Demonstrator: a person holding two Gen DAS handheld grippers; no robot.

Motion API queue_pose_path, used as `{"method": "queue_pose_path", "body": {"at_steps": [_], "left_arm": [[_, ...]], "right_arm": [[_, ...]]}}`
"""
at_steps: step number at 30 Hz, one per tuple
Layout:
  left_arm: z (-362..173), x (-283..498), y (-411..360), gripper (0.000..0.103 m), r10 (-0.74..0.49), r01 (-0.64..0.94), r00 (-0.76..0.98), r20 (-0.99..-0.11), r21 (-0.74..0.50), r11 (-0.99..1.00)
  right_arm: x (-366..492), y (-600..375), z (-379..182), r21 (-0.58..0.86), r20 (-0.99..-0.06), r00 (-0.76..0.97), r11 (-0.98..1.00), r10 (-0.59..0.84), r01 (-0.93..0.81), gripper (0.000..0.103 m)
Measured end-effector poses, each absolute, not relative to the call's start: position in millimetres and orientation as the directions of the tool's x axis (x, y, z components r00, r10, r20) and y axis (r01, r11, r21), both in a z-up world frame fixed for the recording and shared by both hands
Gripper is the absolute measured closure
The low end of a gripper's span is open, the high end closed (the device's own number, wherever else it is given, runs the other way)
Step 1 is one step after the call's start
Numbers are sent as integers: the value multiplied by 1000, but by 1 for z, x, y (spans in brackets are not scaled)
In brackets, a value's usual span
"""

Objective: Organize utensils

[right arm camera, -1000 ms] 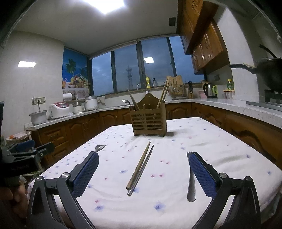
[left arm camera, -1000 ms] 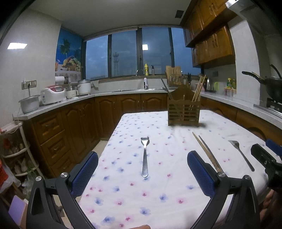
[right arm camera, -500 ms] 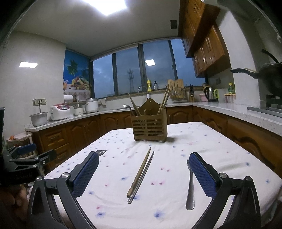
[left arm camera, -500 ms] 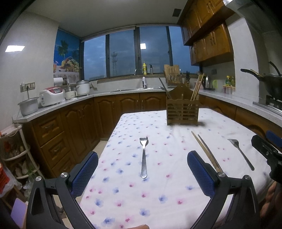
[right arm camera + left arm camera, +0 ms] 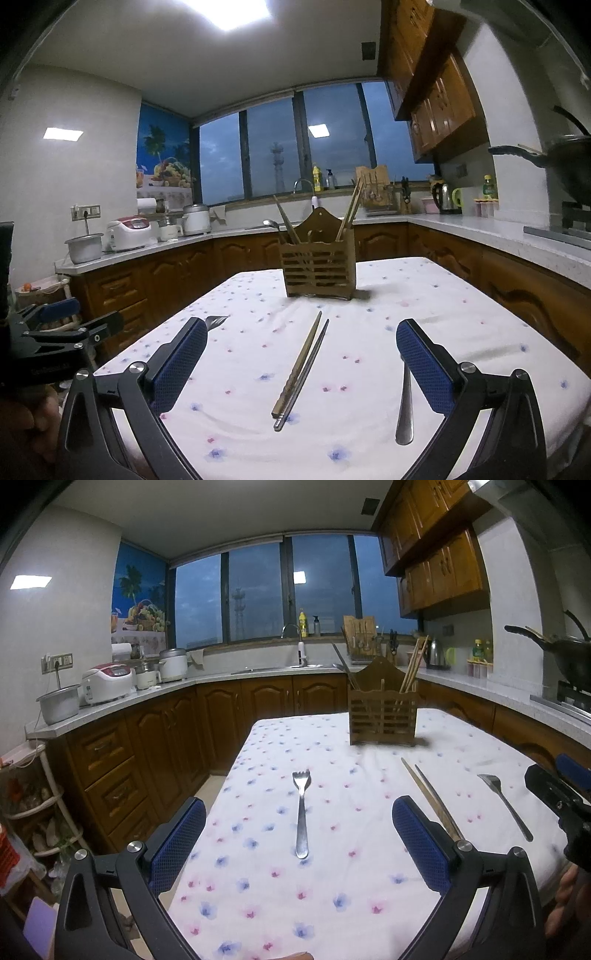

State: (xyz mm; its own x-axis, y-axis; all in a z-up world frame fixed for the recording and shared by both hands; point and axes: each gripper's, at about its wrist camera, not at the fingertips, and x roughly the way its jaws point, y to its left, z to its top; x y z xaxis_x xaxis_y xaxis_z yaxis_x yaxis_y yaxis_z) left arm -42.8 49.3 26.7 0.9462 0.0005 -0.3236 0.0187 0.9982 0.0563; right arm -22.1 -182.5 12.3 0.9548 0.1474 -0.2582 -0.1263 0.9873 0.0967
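A wooden utensil holder (image 5: 382,718) (image 5: 318,271) stands at the table's far end with chopsticks and a spoon in it. A metal fork (image 5: 301,812) lies on the flowered cloth straight ahead of my open, empty left gripper (image 5: 299,843). A pair of chopsticks (image 5: 301,367) (image 5: 430,801) lies ahead of my open, empty right gripper (image 5: 301,369). A second fork (image 5: 504,805) lies to the right; its handle (image 5: 404,410) shows partly behind my right finger. The first fork's tines (image 5: 216,321) peek past my left finger in the right wrist view.
The table (image 5: 332,886) has a white flowered cloth. Kitchen counters with wooden cabinets (image 5: 155,731) wrap around it, with rice cookers (image 5: 107,683), a sink and a wok (image 5: 565,653). The other gripper shows at each view's side edge (image 5: 557,801) (image 5: 55,332).
Both grippers have dipped slightly lower and closer to the table. The utensils have not moved.
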Motion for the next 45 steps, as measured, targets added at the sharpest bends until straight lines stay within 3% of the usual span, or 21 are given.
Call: {"method": "queue_pose_path", "body": {"at_steps": [45], "left_arm": [[28, -44, 39, 1, -8, 30, 945, -328, 63, 998]], "right_arm": [[-25, -184, 13, 108, -250, 957, 986, 149, -125, 0]]}}
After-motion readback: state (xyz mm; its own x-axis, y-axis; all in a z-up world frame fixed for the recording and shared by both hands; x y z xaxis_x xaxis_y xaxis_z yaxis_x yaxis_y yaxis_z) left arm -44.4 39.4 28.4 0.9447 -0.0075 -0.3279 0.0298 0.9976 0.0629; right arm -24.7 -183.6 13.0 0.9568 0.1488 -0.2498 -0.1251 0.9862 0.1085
